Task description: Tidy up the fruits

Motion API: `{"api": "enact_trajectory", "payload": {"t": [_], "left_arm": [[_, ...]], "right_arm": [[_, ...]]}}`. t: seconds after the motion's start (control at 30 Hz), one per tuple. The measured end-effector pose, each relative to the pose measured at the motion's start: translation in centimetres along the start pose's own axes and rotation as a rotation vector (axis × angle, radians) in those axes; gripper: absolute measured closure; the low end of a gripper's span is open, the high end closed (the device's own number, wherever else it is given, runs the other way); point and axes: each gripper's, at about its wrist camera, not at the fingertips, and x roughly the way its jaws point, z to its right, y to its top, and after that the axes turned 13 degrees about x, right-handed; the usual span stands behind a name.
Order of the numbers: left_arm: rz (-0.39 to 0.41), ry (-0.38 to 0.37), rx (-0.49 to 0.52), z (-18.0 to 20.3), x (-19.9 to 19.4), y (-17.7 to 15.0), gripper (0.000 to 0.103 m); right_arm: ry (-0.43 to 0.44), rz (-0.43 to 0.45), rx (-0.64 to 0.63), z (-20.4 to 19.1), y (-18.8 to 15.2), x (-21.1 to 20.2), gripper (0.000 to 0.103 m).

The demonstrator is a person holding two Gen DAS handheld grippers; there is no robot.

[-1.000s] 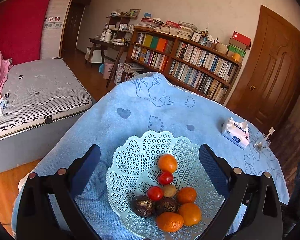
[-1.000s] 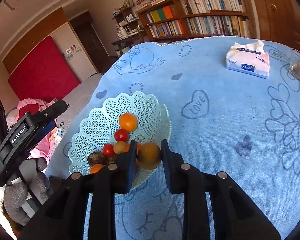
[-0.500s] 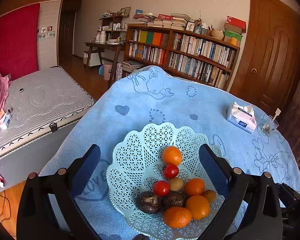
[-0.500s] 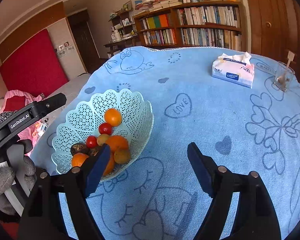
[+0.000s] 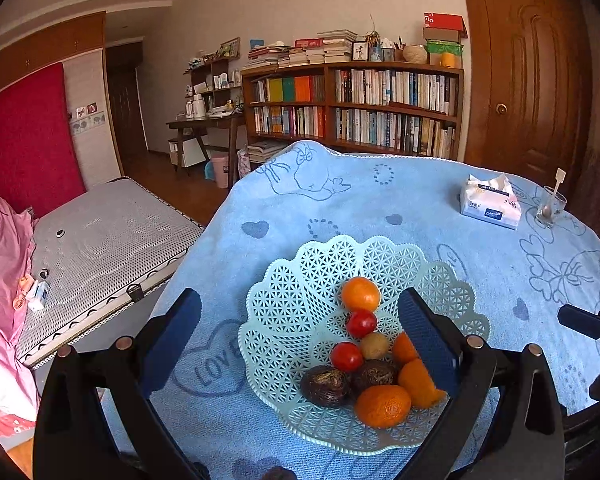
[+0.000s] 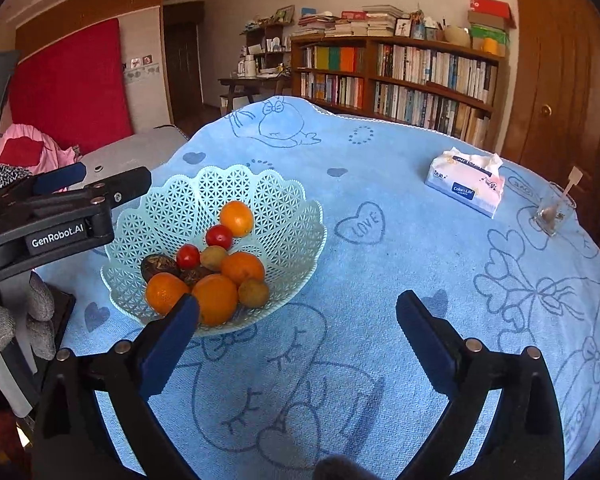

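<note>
We see the left gripper (image 6: 72, 188), jaws spread and empty, beside the table's left edge. A basket (image 6: 284, 216) near that edge holds the fruits (image 6: 216, 264). Our right gripper (image 6: 296, 312), jaws wide and empty, hovers over the cloth (image 6: 400, 264).

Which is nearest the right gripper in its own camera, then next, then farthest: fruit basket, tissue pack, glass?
1. Fruit basket, just left of the right gripper.
2. Tissue pack, far right.
3. Glass, right edge, slightly beyond.
</note>
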Motion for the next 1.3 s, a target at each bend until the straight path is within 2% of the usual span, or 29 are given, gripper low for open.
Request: {"api": "enact_trajectory", "payload": {"t": [0.2,0.47,1.3], "left_arm": [[0.008,0.023,0.014,-0.2,-0.3,0.0,0.003],[0.017,0.066,0.060,-0.1,-0.3,0.0,0.003],[0.015,0.061,0.111,1.1,-0.1,-0.1,0.003]], "right_arm": [[-0.022,0.008,-0.099,-2.3,-1.0,-0.2,0.005],[-0.011,-0.014,-0.090,-2.8,-1.1,-0.1,0.005],[-0.022,-0.012,-0.070,-2.3,-1.0,-0.1,0.005]]}}
